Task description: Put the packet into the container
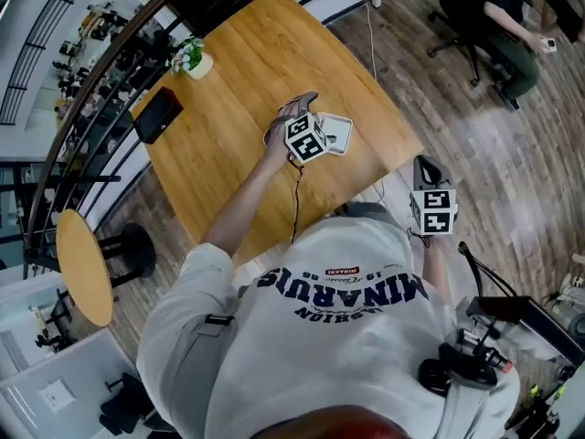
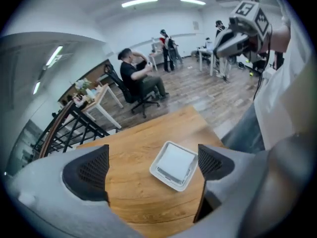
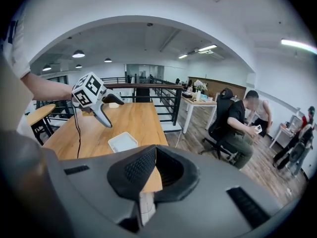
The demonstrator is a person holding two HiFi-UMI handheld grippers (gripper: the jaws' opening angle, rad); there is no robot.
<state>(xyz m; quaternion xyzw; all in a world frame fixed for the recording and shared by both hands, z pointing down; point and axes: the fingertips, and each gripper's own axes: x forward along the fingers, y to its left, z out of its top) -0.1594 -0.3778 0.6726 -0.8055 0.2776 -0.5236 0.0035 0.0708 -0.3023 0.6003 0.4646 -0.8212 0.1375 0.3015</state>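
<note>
A white square container (image 2: pixel 161 175) rests on the wooden table (image 2: pixel 133 148), with a pale flat packet (image 2: pixel 177 160) lying inside it. My left gripper (image 2: pixel 152 165) hangs above the container, jaws wide open and nothing between them. In the head view the left gripper (image 1: pixel 294 112) partly covers the container (image 1: pixel 338 133). My right gripper (image 3: pixel 154 165) is shut and holds nothing. In the head view the right gripper (image 1: pixel 423 163) is off the table's near right corner. The right gripper view shows the container (image 3: pixel 123 142) below the left gripper (image 3: pixel 99 103).
A potted plant (image 1: pixel 192 58) and a black flat object (image 1: pixel 157 114) sit at the table's far left. A black railing (image 1: pixel 101 108) runs along that side, beside a round side table (image 1: pixel 84 265). A person sits on an office chair (image 1: pixel 498 16) beyond the table.
</note>
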